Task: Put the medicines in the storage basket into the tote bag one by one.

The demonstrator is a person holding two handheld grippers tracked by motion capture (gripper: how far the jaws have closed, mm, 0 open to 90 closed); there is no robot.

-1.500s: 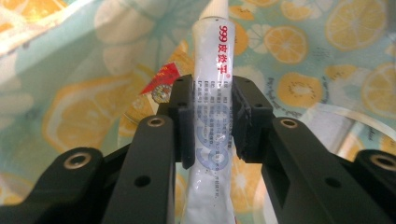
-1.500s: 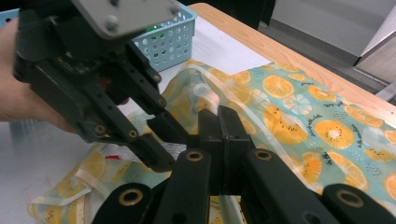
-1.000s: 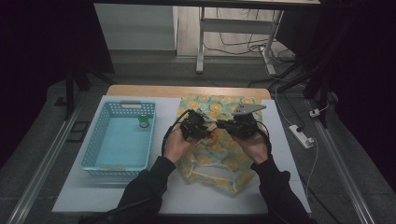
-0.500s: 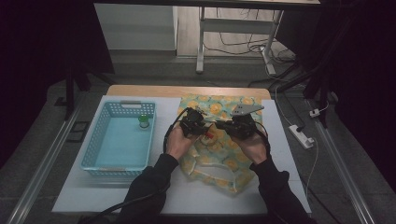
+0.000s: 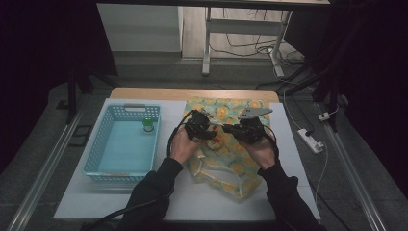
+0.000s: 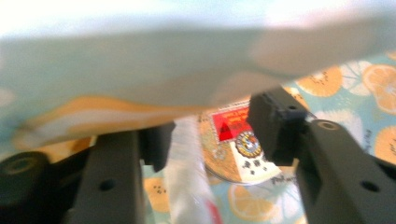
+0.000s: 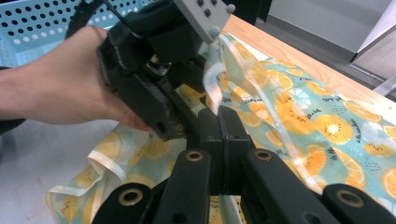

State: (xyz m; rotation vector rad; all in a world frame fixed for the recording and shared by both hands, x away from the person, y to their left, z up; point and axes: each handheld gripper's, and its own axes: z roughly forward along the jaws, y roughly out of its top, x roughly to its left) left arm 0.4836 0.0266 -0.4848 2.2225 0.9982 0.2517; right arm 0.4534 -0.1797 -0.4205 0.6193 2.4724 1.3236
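over the table's (image 5: pixel 72 202) right half, a citrus-print bag (image 5: pixel 231 168) is lying flat, beside the blue basket (image 5: pixel 98 154). right gripper (image 5: pixel 231 130) is pinching a clear strip of the bag's edge (image 7: pixel 215 79), jaws pressed together on it. left gripper (image 5: pixel 208 131) is sitting just beside it, jaws having just been opening, now spread with the strip (image 6: pixel 187 177) running loose between them, pads not pressing.

place: lab | cues: dark curtains (image 5: pixel 43 43), floor rails (image 5: pixel 38 168), power strip (image 5: pixel 309 140)
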